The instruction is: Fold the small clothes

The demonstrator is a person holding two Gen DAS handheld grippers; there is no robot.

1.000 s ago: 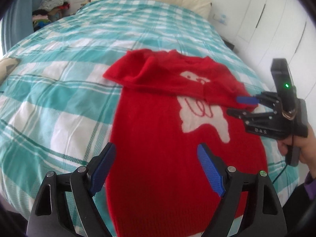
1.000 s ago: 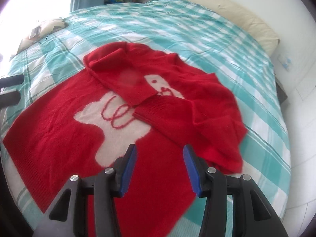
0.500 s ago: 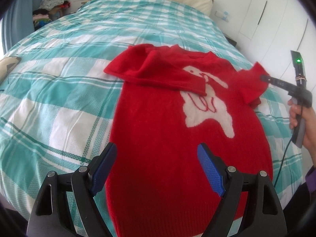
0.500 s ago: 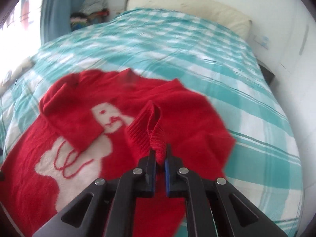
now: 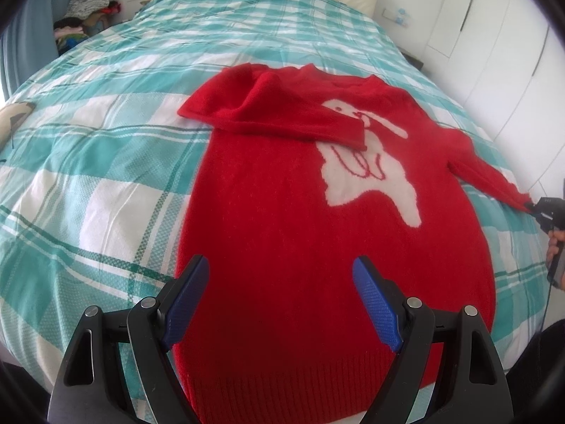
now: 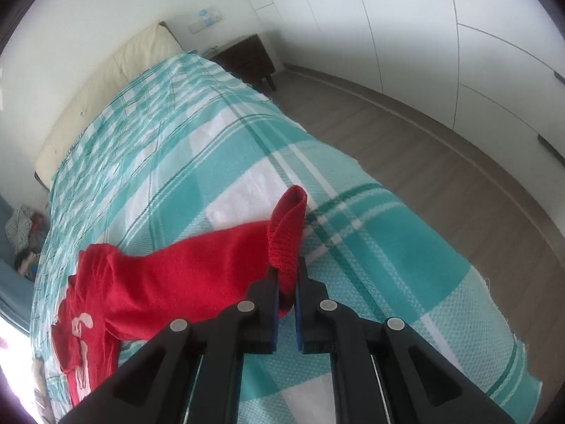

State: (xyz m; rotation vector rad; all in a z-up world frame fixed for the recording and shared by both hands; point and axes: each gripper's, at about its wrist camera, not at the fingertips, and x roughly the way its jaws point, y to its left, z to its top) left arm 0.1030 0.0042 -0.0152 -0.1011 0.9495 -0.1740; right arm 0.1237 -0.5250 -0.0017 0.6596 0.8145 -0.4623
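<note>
The left gripper (image 5: 279, 300) hangs wide open at the frame's bottom – nothing between its jaws; the right gripper (image 6: 286, 282), lower centre, pinches a red sleeve cuff (image 6: 287, 226).

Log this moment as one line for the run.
left tongs: open above sweater | right tongs: shut on sleeve cuff, sleeve stretched sideways | bed

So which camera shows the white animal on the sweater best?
The left wrist view: the whole animal faces the camera, one sleeve crossing its head. The right wrist view shows only a sliver at the edge.

No readable text, label or number anywhere.
</note>
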